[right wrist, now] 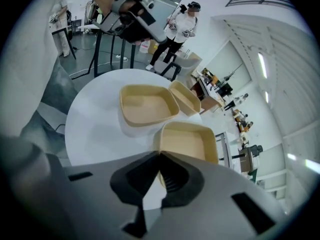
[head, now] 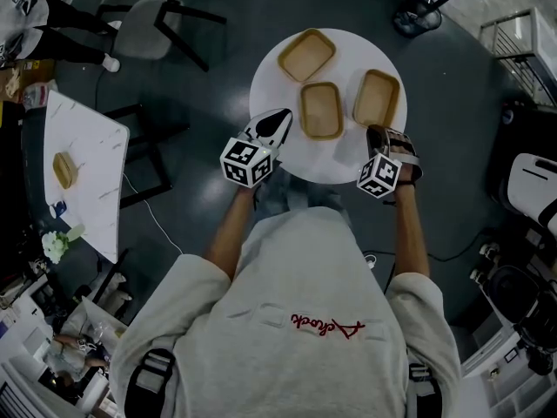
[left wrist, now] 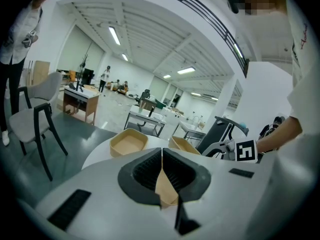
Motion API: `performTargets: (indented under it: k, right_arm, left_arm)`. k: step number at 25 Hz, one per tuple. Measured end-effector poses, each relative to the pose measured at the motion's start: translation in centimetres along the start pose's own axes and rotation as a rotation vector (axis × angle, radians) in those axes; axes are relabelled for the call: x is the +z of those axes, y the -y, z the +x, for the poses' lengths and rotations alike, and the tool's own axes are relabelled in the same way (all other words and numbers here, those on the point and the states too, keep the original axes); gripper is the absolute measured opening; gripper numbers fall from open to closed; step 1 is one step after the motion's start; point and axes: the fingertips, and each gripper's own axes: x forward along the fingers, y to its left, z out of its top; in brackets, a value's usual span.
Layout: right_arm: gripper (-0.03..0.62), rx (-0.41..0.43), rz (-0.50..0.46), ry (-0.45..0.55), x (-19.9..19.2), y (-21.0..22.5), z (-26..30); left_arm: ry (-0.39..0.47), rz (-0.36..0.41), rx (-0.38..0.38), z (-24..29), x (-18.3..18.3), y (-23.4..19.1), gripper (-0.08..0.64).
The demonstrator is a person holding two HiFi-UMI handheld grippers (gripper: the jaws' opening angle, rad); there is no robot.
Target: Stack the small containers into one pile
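Observation:
Three shallow tan containers lie apart on the round white table (head: 270,90): a far one (head: 306,55), a middle one (head: 321,110) and a right one (head: 376,97). My left gripper (head: 283,116) hovers at the table's near-left edge, shut, with nothing held. In the left gripper view its jaws (left wrist: 161,151) meet, and the middle container (left wrist: 167,190) shows behind them. My right gripper (head: 379,133) is at the near-right edge, just short of the right container (right wrist: 187,141). Its jaws (right wrist: 159,156) are shut and hold nothing. Beyond lie the middle container (right wrist: 147,104) and the far container (right wrist: 186,98).
A marble-topped side table (head: 91,146) stands to the left with another tan container (head: 63,169) and flowers on it. A grey chair (head: 152,16) sits beyond it on the dark floor. A person (right wrist: 182,26) stands past the round table.

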Motion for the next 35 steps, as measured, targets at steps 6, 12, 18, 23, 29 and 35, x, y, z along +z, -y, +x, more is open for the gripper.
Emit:
performTargets:
  k: [6, 12, 18, 23, 29, 35]
  right_arm:
    - [0.028, -0.010, -0.097, 0.071, 4.2, -0.3, -1.1]
    - [0.028, 0.028, -0.217, 0.139, 8.4, -2.4, -1.5]
    - [0.028, 0.081, -0.301, 0.177, 11.0, -5.2, -1.2]
    - [0.028, 0.120, -0.328, 0.167, 11.0, -7.2, -0.7]
    - [0.028, 0.156, -0.342, 0.147, 10.6, -7.6, 0.2]
    - [0.030, 0.183, -0.318, 0.149, 10.9, -8.0, 0.5]
  left_arm:
    - [0.024, -0.004, 0.017, -1.0, 0.5, 0.0, 0.018]
    - [0.059, -0.018, 0.053, -2.5, 0.9, -0.6, 0.018]
    - [0.089, -0.041, 0.096, -4.5, 0.6, -1.6, 0.018]
    - [0.107, -0.055, 0.124, -6.1, -0.1, -2.3, 0.018]
    - [0.112, -0.068, 0.138, -6.6, -0.4, -2.6, 0.018]
    - [0.115, -0.069, 0.140, -7.1, -0.5, -2.9, 0.018]
